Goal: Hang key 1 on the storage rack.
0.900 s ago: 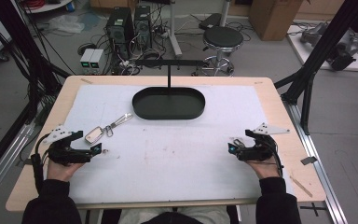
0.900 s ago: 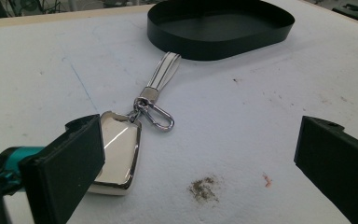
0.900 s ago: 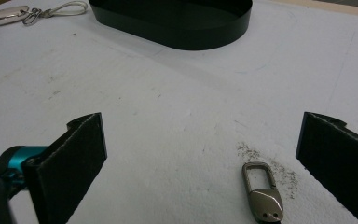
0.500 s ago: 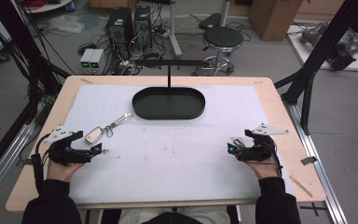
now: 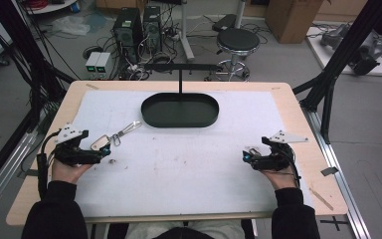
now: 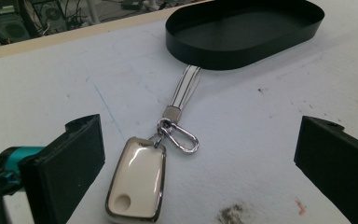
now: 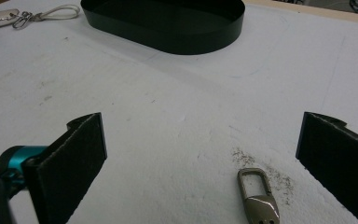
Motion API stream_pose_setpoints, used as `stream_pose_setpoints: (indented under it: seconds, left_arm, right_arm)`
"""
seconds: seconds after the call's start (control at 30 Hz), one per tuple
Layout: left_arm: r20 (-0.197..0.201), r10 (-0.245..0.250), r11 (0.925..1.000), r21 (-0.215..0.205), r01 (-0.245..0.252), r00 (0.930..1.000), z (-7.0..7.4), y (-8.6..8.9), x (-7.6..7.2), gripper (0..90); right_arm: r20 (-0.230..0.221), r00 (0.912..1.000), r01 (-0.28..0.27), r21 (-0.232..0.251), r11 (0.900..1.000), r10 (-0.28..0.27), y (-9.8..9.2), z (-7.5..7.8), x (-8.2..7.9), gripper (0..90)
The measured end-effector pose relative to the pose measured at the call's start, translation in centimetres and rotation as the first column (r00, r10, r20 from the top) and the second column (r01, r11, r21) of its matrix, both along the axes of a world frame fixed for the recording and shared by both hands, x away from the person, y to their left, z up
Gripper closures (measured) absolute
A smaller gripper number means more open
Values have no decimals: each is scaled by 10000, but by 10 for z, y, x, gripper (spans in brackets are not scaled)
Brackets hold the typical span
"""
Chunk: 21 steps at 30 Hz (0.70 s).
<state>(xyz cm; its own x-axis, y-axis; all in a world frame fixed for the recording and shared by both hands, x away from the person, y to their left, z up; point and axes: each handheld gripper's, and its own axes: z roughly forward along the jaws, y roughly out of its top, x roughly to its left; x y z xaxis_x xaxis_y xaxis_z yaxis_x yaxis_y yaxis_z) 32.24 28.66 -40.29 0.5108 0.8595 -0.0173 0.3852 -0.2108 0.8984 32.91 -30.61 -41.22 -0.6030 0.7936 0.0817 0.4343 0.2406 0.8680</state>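
Your left gripper (image 5: pixel 102 152) rests on the desk (image 5: pixel 179 169), fingers (image 6: pixel 70 163) spread wide. The cream key fob (image 6: pixel 135 184) lies flat between them, nearer the left one, touching neither. Its metal clip (image 6: pixel 182 137) and striped strap (image 6: pixel 184 88) run on toward the black oval tray (image 5: pixel 180 110); the strap tip stops just short of the tray wall.

Your right gripper (image 5: pixel 247 157), well right of the tray, also has wide fingers (image 7: pixel 74 158). A loose metal clasp (image 7: pixel 257 196) lies between them (dark smudges beside it), untouched. The tray sits farther back, with an upright black stand (image 5: pixel 180 74) behind it.

glossy cream key fob (image 6: pixel 135 184) – shiny metal clip (image 7: pixel 258 195) – matt black tray (image 6: pixel 242 32)
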Motion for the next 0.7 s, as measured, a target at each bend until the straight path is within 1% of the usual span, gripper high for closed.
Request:
stream_pose_setpoints:
  seconds: [0.1, 0.17, 0.23, 0.33, 0.4, 0.43, 0.5, 0.57, 0.63, 0.67, 0.7]
  left_arm:
    - [-56, -47, 10000, 72, 47, 10000, 2, -3, 7, 21]
    - [-157, -118, 9997, 233, 122, 9998, 4, -5, 11, 21]
    - [-248, -243, 9989, 383, 253, 9994, 7, -7, 15, 21]
    - [-354, -504, 9980, 373, 518, 9981, 11, -10, 21, 21]
    - [-505, -630, 9966, 506, 656, 9967, 14, -13, 26, 21]
    - [-558, -686, 9959, 545, 716, 9961, 15, -14, 28, 21]
    - [-575, -716, 9953, 618, 751, 9958, 17, -18, 32, 21]
    - [-688, -808, 9920, 918, 870, 9944, 19, -21, 36, 21]
    - [-802, -924, 9901, 984, 1002, 9925, 21, -25, 40, 21]
    - [-855, -1001, 9880, 1091, 1092, 9913, 22, -27, 43, 21]
    - [-857, -1054, 9877, 1066, 1143, 9907, 23, -29, 44, 21]
  right_arm:
    - [14, 10000, 36, 49, 10000, -37, 0, 0, 0, 8]
    - [40, 10000, 12, 34, 10000, -12, 0, 0, 0, 8]
    - [35, 10000, 23, 57, 10000, -23, 0, 1, 0, 8]
    - [41, 10000, 48, 81, 10000, -48, 0, 1, 0, 8]
    - [38, 10000, 90, 91, 9999, -90, -1, 1, 0, 8]
    - [23, 9999, 102, 176, 9998, -102, -1, 1, -1, 8]
    - [16, 10000, 89, 155, 9998, -89, -1, 1, -1, 8]
    - [24, 10000, 84, 152, 9998, -85, -1, 1, 0, 8]
    - [35, 10000, 75, 121, 9999, -75, -1, 1, 0, 8]
    - [35, 10000, 75, 121, 9999, -75, -1, 1, 0, 8]
    - [72, 10000, 63, 94, 9999, -64, -1, 1, 0, 8]
